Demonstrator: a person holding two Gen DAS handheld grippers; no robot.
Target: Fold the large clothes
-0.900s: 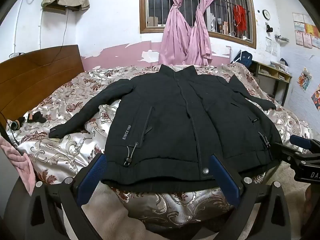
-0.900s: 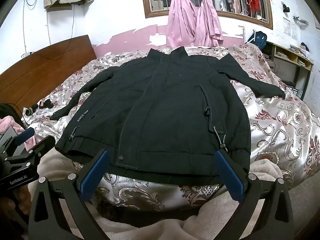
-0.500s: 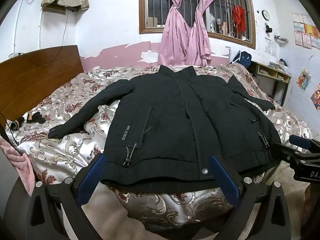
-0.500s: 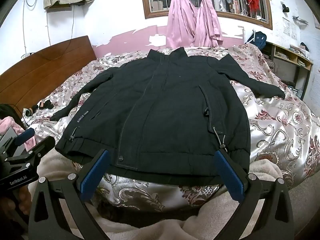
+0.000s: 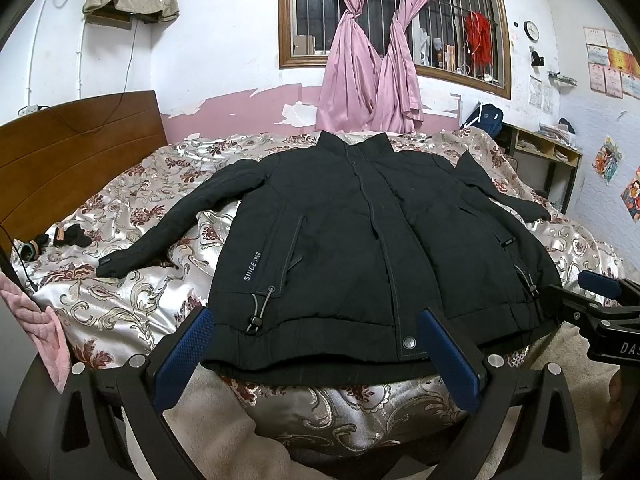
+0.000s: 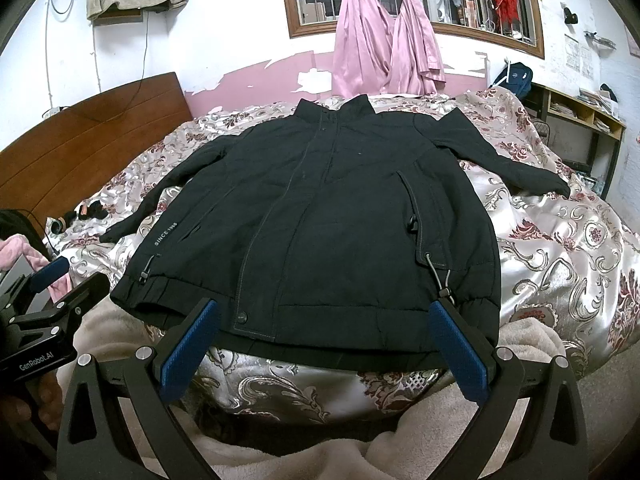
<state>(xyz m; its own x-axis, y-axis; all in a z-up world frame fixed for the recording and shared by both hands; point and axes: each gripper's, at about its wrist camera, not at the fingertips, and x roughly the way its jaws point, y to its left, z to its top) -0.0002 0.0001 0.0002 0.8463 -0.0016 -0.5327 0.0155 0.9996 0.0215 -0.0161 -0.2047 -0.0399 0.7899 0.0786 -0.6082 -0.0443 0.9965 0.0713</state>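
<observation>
A large black jacket lies flat and face up on the bed, collar toward the window, both sleeves spread out to the sides. It also shows in the right wrist view. My left gripper is open and empty, just in front of the hem's left half. My right gripper is open and empty, in front of the hem's right half. Each gripper shows at the edge of the other's view, the right one and the left one.
The bed has a shiny floral cover and a wooden headboard on the left. Small dark items lie near the headboard. A pink cloth hangs at the left. A fuzzy beige blanket lies along the near bed edge. A shelf unit stands at the right.
The left wrist view has risen very slightly. The jacket and both open grippers otherwise stand as before.
</observation>
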